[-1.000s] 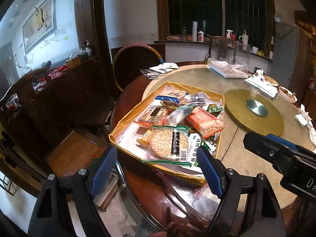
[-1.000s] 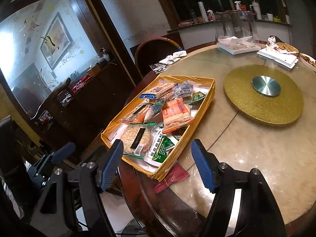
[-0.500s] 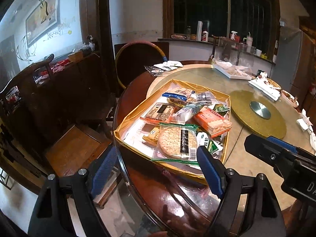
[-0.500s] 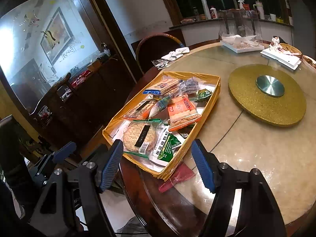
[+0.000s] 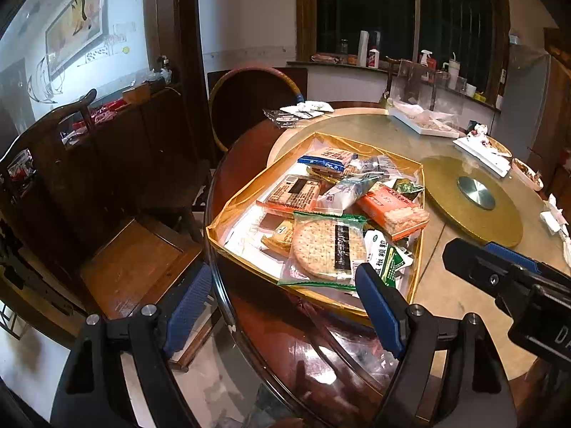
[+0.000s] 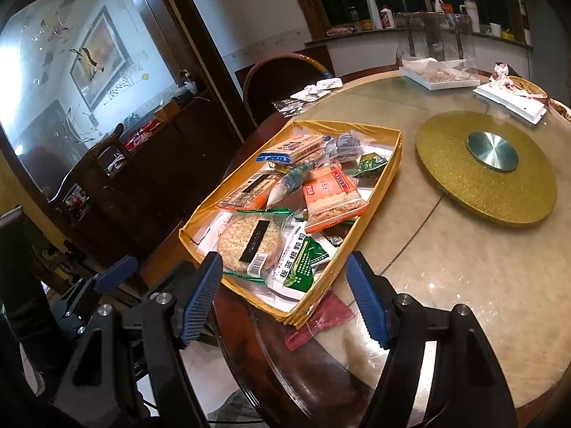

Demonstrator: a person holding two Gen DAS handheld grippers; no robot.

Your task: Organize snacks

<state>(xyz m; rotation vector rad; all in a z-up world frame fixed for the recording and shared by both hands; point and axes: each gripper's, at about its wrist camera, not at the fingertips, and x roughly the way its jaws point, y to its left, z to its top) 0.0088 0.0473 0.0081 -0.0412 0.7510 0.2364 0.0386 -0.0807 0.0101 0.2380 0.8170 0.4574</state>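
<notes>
The gold tray (image 5: pixel 246 199) of snacks sits near the edge of the round table (image 5: pixel 460 296), in the centre of the left wrist view and centre-left of the right wrist view. In it, toward the lower part of the frame, lies a round cracker pack (image 5: pixel 326 249) with a black label, and just right of it a green-and-white sachet (image 5: pixel 383 255). Above these is an orange wafer pack (image 5: pixel 392 208), with a blue-ended biscuit pack (image 5: pixel 326 160) at the tray's far end and a brown-labelled pack (image 5: pixel 294 192) to the left. Smaller packets lie among them, too crumpled to identify with confidence.

The left gripper (image 5: pixel 285 306) hangs at the bottom of its frame, its 2 blue pads wide apart and holding nothing, short of the tray's near rim. The right gripper (image 6: pixel 283 299) is likewise spread with nothing between its pads, framing the tray's near corner in the lower centre of its view. A red wrapper (image 6: pixel 321 321) pokes out from under that corner.

A gold turntable (image 6: pixel 485 178) occupies the right of the right wrist view, well apart from the tray. A wooden chair (image 5: pixel 132 267) stands at the lower left of the left wrist view.
</notes>
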